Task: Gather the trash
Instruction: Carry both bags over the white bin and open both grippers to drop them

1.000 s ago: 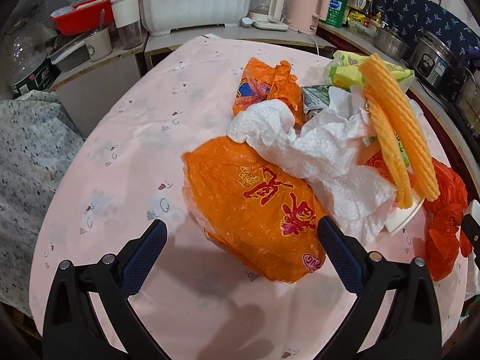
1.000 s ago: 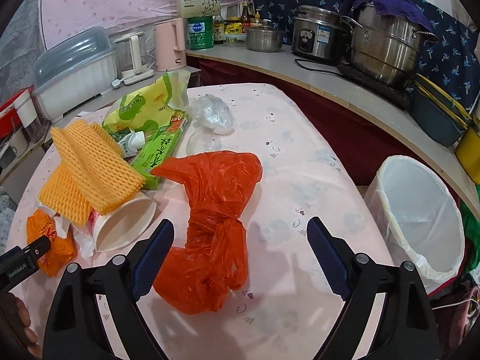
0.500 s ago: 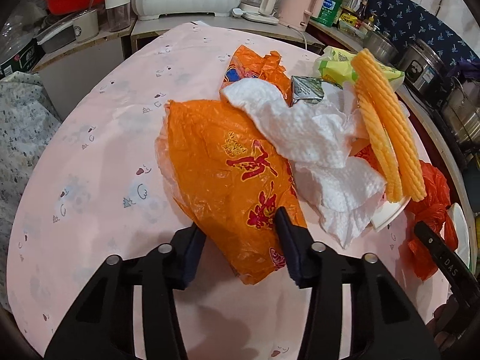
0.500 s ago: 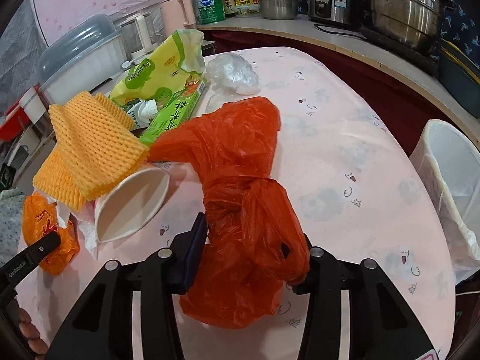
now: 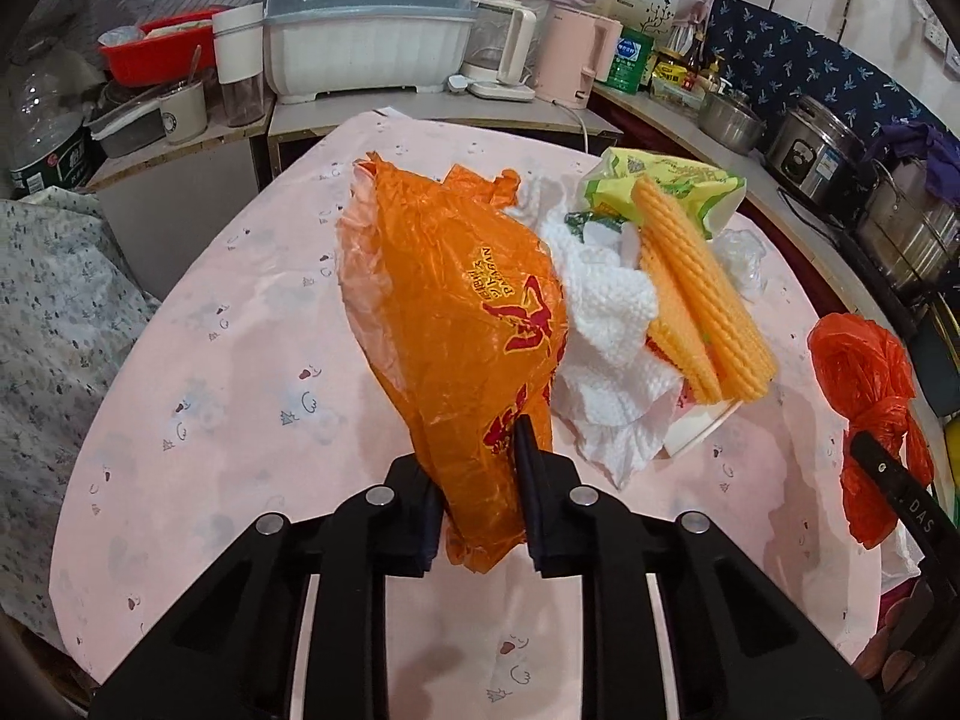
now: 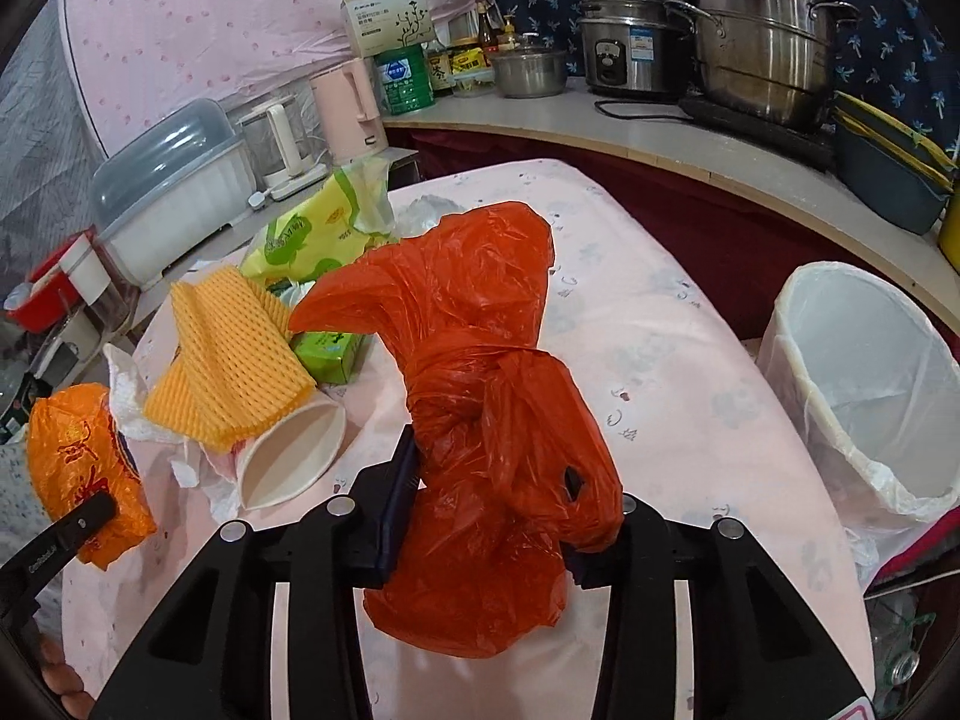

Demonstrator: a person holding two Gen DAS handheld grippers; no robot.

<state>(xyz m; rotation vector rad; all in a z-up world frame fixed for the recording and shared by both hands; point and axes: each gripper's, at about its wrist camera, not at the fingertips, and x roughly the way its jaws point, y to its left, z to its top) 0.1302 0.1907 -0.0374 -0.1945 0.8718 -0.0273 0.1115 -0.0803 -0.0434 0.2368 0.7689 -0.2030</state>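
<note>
Pink table (image 5: 198, 360) — L tool (image 5: 477, 483) closing, clamped on orange bag (image 5: 456, 300), R tool (image 6: 489, 480) on red bag (image 6: 480, 360).

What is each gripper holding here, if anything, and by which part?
The left gripper, jaws closing, pinches the orange printed bag at its near end. The right gripper, jaws closing, clamps the red knotted bag just below its knot.

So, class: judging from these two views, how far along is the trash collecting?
Done: nothing visibly binned; the lined bin looks empty. In hand: left tongs closing on the orange bag, right tongs closing on the red bag. Left: foam netting, paper cup, tissues, green packets.
</note>
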